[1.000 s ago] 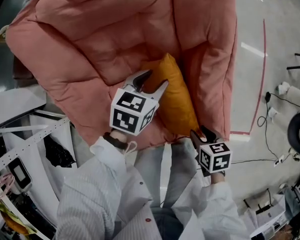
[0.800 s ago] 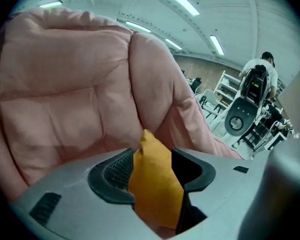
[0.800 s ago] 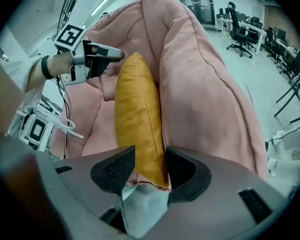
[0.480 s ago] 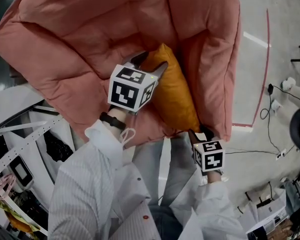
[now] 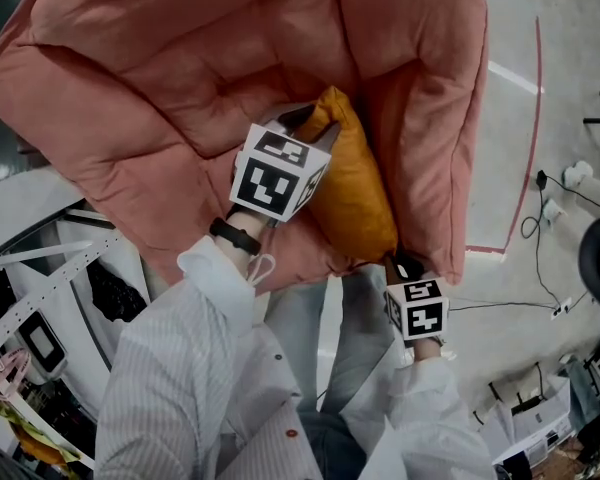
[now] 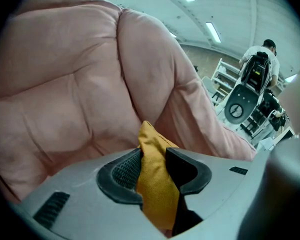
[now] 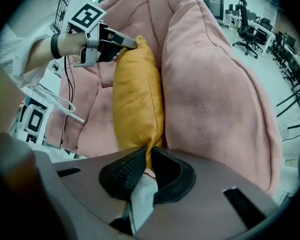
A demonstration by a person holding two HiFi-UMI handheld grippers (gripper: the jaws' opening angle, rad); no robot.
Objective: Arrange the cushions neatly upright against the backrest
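Observation:
An orange cushion (image 5: 355, 183) lies on edge in the seat of a big pink padded sofa (image 5: 180, 68), beside its right armrest (image 5: 420, 118). My left gripper (image 5: 315, 123) pinches the cushion's far corner (image 6: 155, 179); its jaws are closing and the pads press the fabric. My right gripper (image 5: 398, 264) holds the near corner (image 7: 146, 156) of the same cushion (image 7: 135, 99), jaws closing tight on the seam with a white tag below. The right gripper view also shows the left gripper (image 7: 121, 43) at the cushion's far end.
White metal racks and clutter (image 5: 40, 298) stand to the left of the sofa. Red floor tape (image 5: 525, 138) and cables (image 5: 540, 218) run at the right. A person by office chairs (image 6: 257, 74) stands far off in the left gripper view.
Both grippers have closed on the orange cushion's corners. The left gripper moved forward and right onto the far corner; the right one slid up under the near corner.

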